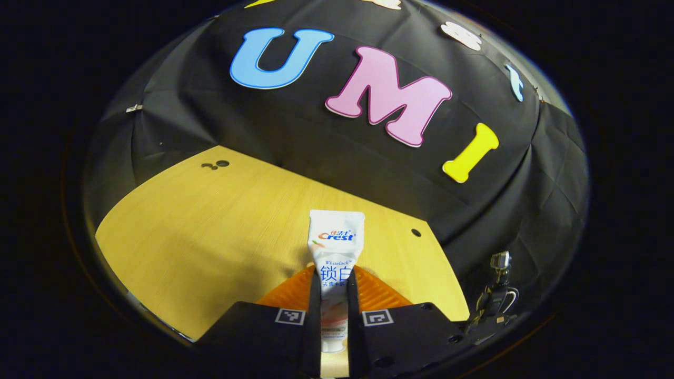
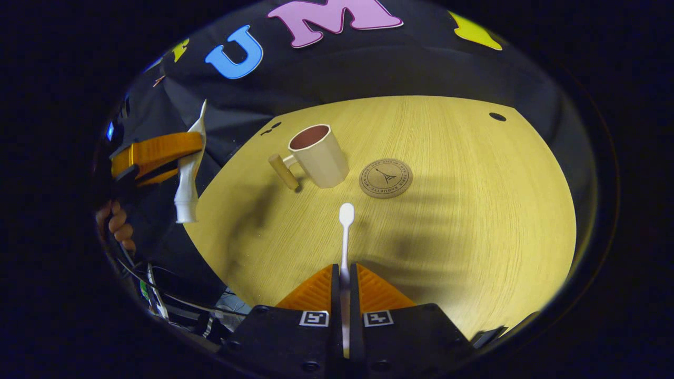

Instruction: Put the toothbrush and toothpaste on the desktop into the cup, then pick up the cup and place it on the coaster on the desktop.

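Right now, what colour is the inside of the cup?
Reddish-brown inside the cream cup; right gripper view shows it best.

bright overhead light on the desktop [image 2: 447,221], soft shadows, sharp focus, strong fisheye bending at edges

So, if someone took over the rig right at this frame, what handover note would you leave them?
Left gripper: shut on the white toothpaste tube, held up off the desk.
Right gripper: shut on the white toothbrush, head pointing forward.
The cream mug with a wooden handle stands empty on the pale wooden desktop, beside the round brown coaster.
Done: both items picked up.
Left: drop both into the mug, then move it onto the coaster.
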The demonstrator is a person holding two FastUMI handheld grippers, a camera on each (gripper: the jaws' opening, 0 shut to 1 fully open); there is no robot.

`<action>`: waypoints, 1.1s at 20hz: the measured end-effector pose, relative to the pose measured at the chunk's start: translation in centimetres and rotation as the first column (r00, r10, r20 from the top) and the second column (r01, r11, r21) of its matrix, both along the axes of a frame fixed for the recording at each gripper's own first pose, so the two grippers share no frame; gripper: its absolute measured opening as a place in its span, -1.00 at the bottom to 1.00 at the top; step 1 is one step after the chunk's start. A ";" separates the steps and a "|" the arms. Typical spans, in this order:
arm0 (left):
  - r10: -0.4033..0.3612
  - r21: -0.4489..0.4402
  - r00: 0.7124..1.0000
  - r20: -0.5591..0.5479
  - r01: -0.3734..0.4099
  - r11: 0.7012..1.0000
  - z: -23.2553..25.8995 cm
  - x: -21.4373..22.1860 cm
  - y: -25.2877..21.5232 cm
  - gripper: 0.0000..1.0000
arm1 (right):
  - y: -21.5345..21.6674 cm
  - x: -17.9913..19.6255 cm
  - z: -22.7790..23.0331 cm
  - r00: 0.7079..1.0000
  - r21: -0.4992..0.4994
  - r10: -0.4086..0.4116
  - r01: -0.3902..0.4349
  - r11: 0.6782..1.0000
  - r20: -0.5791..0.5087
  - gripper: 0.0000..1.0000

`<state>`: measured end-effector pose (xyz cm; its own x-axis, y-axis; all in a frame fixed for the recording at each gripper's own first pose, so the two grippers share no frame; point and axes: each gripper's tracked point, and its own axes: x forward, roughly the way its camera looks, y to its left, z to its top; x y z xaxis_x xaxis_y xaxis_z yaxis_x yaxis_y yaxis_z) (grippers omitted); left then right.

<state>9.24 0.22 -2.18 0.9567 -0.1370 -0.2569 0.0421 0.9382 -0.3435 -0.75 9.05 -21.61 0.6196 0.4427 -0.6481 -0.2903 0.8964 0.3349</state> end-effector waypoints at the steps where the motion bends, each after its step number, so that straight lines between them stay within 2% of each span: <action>1: -0.007 0.001 1.000 0.023 0.007 1.000 0.9 0.9 -0.2 -0.50 | -0.6 0.0 0.5 1.000 0.021 -0.010 0.010 1.000 0.004 -0.82; 3: -0.047 -0.018 0.995 0.084 0.049 0.999 2.8 3.6 -1.5 -0.51 | -2.0 0.2 1.4 0.999 0.061 -0.040 0.040 0.997 0.008 -0.82; 8: -0.127 -0.075 0.974 0.187 0.143 0.987 4.6 7.3 -3.8 -0.50 | -5.0 0.8 2.4 0.994 0.078 -0.103 0.102 0.992 0.020 -0.82; 12: -0.133 -0.062 0.954 0.268 0.155 0.986 5.6 10.8 -4.0 -0.50 | -6.4 1.1 2.4 0.990 0.086 -0.141 0.139 0.987 0.017 -0.82; 16: -0.098 -0.055 0.971 0.219 0.113 0.992 2.5 14.6 -2.7 -0.51 | -7.6 1.4 2.4 0.985 0.093 -0.171 0.168 0.981 0.020 -0.82; 22: -0.130 0.004 0.980 0.152 0.131 0.991 -1.4 17.5 -3.4 -0.51 | -8.7 0.8 2.4 0.980 0.088 -0.198 0.196 0.977 0.021 -0.82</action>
<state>26.78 -3.17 -3.54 0.9582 -0.2647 -0.1086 0.2165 0.9189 -0.3297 0.05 0.39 -19.18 0.7185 0.3628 -0.5934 -0.1215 0.9055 0.4065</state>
